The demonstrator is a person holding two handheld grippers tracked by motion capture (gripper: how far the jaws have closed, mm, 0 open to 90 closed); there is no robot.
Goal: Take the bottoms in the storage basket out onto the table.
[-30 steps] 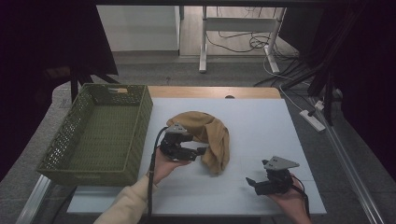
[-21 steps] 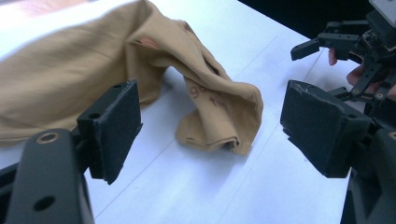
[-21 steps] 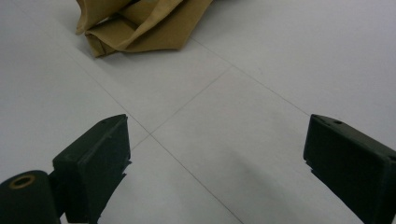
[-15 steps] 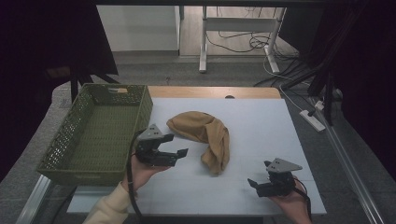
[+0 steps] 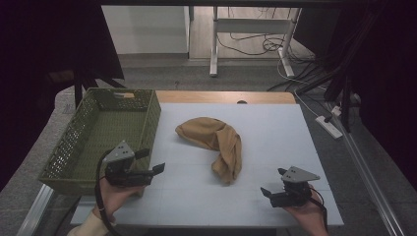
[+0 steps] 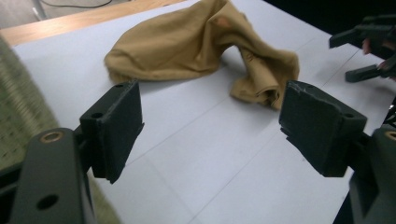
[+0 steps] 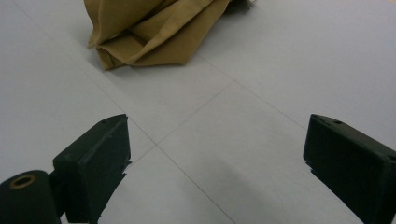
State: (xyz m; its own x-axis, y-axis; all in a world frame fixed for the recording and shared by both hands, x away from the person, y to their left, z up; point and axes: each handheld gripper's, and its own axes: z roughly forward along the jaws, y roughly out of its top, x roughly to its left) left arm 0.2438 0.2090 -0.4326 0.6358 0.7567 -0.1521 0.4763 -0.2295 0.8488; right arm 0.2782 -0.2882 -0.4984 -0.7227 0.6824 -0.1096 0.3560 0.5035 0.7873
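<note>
The tan cloth [image 5: 215, 144] is lying crumpled mid-table, untouched. The left gripper [image 5: 150, 169] is hovering at its eight o'clock beside the green basket [image 5: 98, 129] (probably its destination), jaws spread wide; the right gripper [image 5: 275, 184], also gaping, is waiting at four o'clock.

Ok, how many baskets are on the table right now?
1. The green basket sits at the table's left edge, left of the tan cloth, beside the left gripper. Nothing appears hidden.

Left gripper [image 5: 150, 162] and right gripper [image 5: 274, 183], each hand-held low, jaws spread wide and empty.
</note>
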